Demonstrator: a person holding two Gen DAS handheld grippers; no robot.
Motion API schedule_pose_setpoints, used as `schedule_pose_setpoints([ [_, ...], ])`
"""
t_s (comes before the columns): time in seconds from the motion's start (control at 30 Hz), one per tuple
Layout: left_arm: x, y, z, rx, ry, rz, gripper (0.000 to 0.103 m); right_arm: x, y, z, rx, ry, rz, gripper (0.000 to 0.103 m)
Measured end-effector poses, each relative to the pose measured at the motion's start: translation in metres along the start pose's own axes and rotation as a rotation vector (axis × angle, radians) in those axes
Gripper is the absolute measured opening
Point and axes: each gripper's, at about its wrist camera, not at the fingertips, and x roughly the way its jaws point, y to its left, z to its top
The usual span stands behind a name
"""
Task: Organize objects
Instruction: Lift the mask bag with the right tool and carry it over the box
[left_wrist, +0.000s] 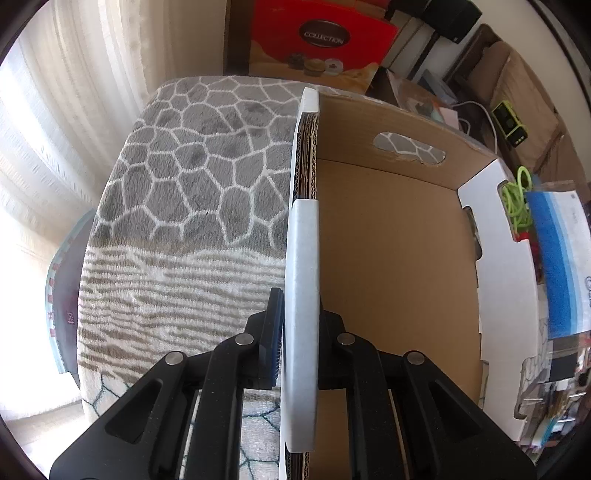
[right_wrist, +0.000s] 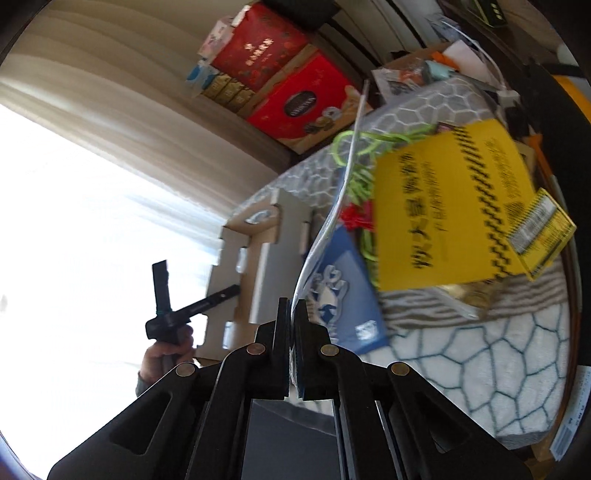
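Note:
An open cardboard box (left_wrist: 391, 258) with white outer faces stands on a grey honeycomb blanket (left_wrist: 207, 155), and its brown inside holds nothing I can see. My left gripper (left_wrist: 300, 314) is shut on the box's near white-edged wall, one finger outside and one inside. In the right wrist view my right gripper (right_wrist: 293, 308) is shut on the edge of a flat blue-and-white packet (right_wrist: 347, 295), whose thin side curves up and away from the jaws. The same box (right_wrist: 266, 254) shows to the left there, with a hand (right_wrist: 166, 350) holding the other tool against it.
Beside the box lie a yellow packet (right_wrist: 443, 206), a small yellow carton (right_wrist: 543, 232), a green cord (right_wrist: 354, 173) and something red. Red gift boxes (right_wrist: 306, 99) are stacked behind the blanket. Curtains and a bright window fill the left.

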Motion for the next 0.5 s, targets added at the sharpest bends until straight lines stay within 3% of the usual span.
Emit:
schedule_pose_setpoints([
  [0.5,0.001,0.001,0.0,-0.014,0.0,-0.02,0.012,0.026,0.099,0.016,-0.153,0.001,0.102,0.001],
])
